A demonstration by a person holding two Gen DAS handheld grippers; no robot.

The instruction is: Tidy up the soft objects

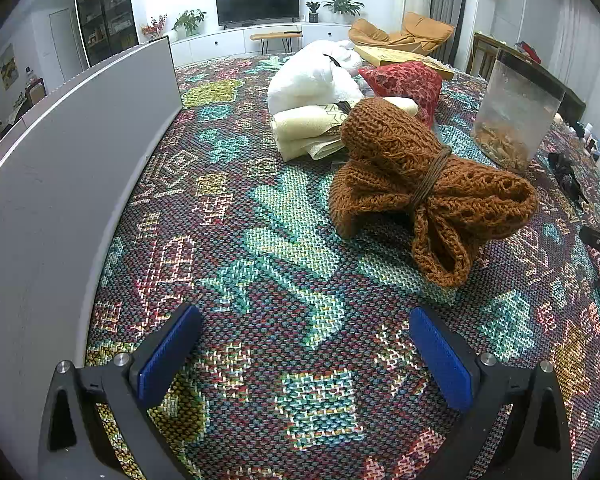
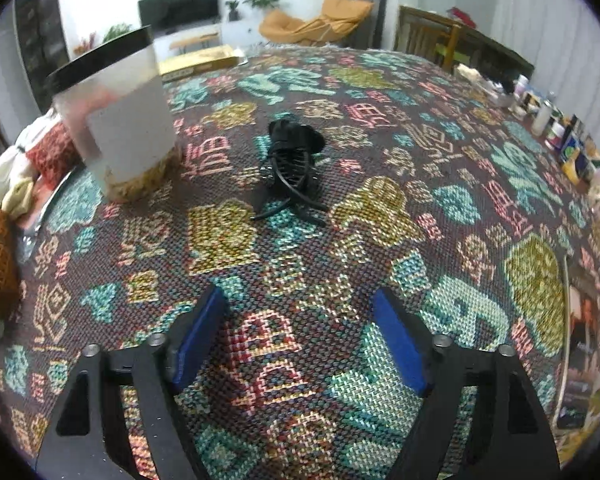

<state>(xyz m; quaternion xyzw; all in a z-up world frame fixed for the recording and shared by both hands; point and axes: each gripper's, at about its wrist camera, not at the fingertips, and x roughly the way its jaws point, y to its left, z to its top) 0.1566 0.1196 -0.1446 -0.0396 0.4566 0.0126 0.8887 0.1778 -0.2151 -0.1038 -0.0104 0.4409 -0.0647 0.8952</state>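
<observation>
Both tongs, left (image 1: 305,354) and right (image 2: 300,334), gape empty; one brown knit bundle (image 1: 428,184), one black clip (image 2: 292,160).

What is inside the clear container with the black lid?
The clear container holds a shallow layer of tan, flaky bits at its bottom; what they are is unclear. Its frosted walls blur the rest, and it looks mostly empty above that layer.
</observation>
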